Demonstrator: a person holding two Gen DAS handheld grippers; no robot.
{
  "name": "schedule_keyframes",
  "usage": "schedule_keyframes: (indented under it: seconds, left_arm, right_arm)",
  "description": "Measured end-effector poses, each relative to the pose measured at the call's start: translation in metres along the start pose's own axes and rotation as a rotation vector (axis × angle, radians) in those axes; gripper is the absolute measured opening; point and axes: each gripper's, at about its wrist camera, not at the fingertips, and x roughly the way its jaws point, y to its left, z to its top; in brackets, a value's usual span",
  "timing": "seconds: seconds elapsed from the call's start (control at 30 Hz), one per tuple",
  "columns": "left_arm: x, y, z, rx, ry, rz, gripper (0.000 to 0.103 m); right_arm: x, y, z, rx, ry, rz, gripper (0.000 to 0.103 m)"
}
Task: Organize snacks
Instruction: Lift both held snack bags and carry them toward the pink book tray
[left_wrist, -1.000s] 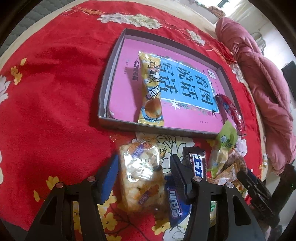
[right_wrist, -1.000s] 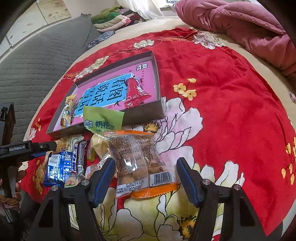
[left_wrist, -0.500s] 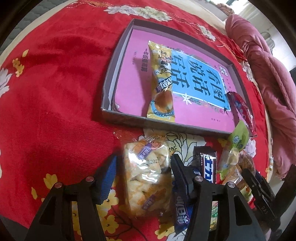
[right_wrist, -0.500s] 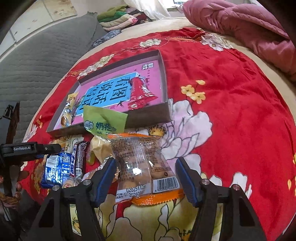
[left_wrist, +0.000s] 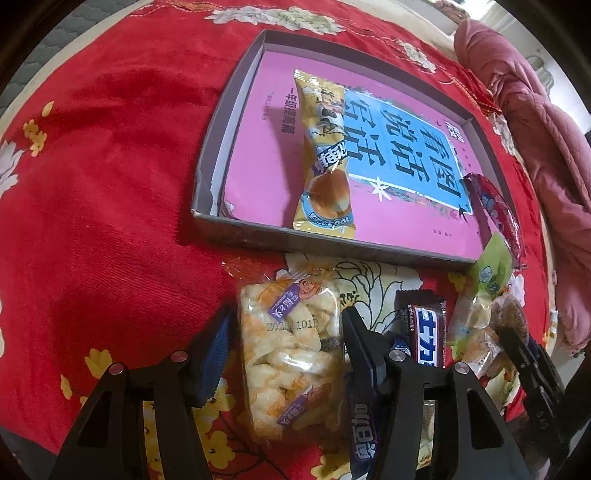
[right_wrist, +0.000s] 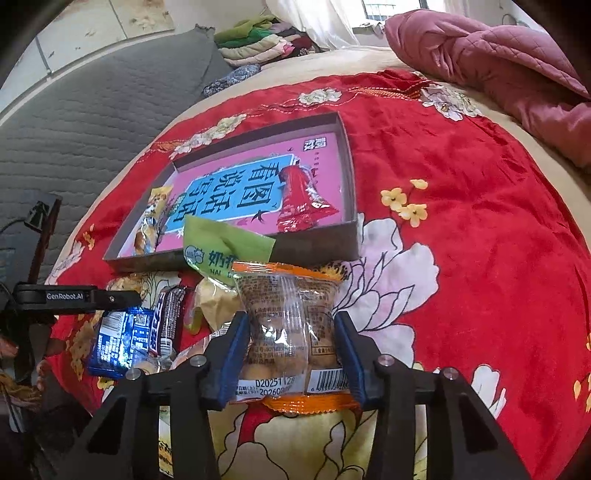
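**Two snack bags between the tongs, by the box**

A wide patch of bare red flowered cloth (left_wrist: 110, 184) is seen at the far left. Next, a clear bag of pale puffed snacks (left_wrist: 291, 350) is found lying on the cloth, just in front of the shallow grey box (left_wrist: 207, 155). "2025" and "101B" can be read on the bag. It is held between the half-open fingers of the left gripper (left_wrist: 288, 332), and both pads are seen touching its sides.

Inside the box, big Chinese letters on blue and pink are seen. A yellow snack pack (left_wrist: 325, 162) is laid there, with pink floor left free beside it. A red pack (left_wrist: 495, 206) is laid at the box's right edge.

More to the right, a dark bar (left_wrist: 424, 332), a blue packet (right_wrist: 118, 343) and a green bag (right_wrist: 221, 247) marked "NAI" are piled close together.

The jaws of the right gripper (right_wrist: 291, 343) are closing on a clear bag with orange ends (right_wrist: 288, 325), and its sides are pressed. "D2025112" and a barcode can be read. Open red cloth is left at the right.
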Motion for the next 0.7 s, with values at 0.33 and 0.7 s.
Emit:
schedule_keyframes:
  seconds: [0.33, 0.7]
  left_arm:
    - [-0.007, 0.006, -0.001, -0.014, -0.026, -0.027, 0.05]
    - [-0.018, 0.013, -0.005, -0.029, -0.033, -0.056, 0.05]
  right_arm:
    - [-0.012, -0.006, 0.001, 0.036, -0.04, 0.028, 0.046]
    - [-0.008, -0.034, -0.001, 0.182, -0.02, 0.102, 0.047]
